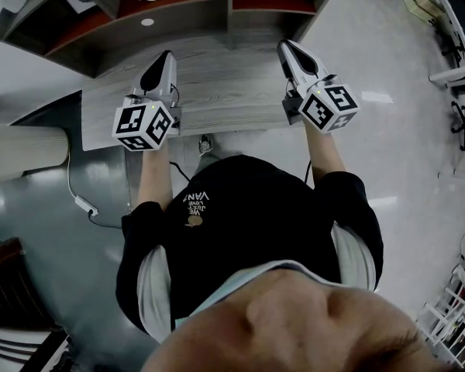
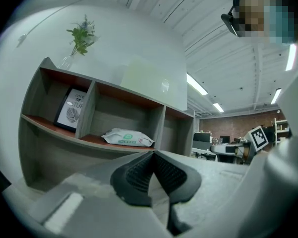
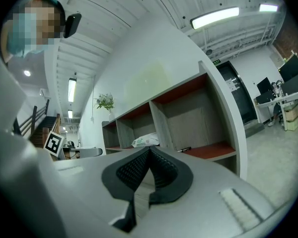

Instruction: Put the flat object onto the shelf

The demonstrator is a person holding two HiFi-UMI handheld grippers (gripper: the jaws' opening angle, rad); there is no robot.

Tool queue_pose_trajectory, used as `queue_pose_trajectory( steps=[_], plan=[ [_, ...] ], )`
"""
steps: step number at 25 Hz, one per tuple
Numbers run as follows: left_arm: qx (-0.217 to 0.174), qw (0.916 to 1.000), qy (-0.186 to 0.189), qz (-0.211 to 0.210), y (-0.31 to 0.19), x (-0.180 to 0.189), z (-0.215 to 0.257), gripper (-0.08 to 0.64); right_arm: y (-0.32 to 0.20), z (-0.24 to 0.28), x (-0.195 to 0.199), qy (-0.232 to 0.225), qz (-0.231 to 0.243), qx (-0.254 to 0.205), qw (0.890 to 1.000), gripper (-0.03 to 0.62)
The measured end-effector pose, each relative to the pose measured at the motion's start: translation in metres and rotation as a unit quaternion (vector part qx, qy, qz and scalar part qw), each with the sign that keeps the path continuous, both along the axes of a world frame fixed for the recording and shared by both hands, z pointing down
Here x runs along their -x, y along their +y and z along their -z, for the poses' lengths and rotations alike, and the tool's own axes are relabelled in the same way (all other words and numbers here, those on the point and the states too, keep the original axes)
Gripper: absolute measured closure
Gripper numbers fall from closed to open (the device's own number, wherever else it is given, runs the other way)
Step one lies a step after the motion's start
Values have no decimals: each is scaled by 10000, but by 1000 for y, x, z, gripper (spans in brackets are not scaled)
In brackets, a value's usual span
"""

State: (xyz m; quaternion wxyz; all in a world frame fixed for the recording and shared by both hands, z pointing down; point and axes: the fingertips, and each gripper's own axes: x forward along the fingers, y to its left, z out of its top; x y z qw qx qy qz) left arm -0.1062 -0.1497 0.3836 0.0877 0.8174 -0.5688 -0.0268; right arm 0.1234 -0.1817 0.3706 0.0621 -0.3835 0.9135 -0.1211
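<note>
Office: desks [image 3: 288, 99] with monitors [image 3: 291, 69], ceiling strip lights [image 3: 214, 17], polished floor [image 1: 418, 153].

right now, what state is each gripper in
left gripper: closed, holding nothing
right gripper: closed, holding nothing

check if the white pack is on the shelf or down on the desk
On the shelf. The white pack lies flat in the middle compartment of the shelf, above the desk.
</note>
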Motion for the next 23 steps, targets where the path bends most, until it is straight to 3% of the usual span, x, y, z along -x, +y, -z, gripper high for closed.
queue_pose_trajectory(
  steps=[9, 23],
  plan=[
    [248, 9995, 193, 91, 15, -1, -24, 560, 12, -20, 5, 23, 86, 247, 9997, 595],
    [308, 9993, 198, 42, 21, -8, -26, 560, 16, -23, 3, 10, 77, 310, 9995, 595]
  ],
)
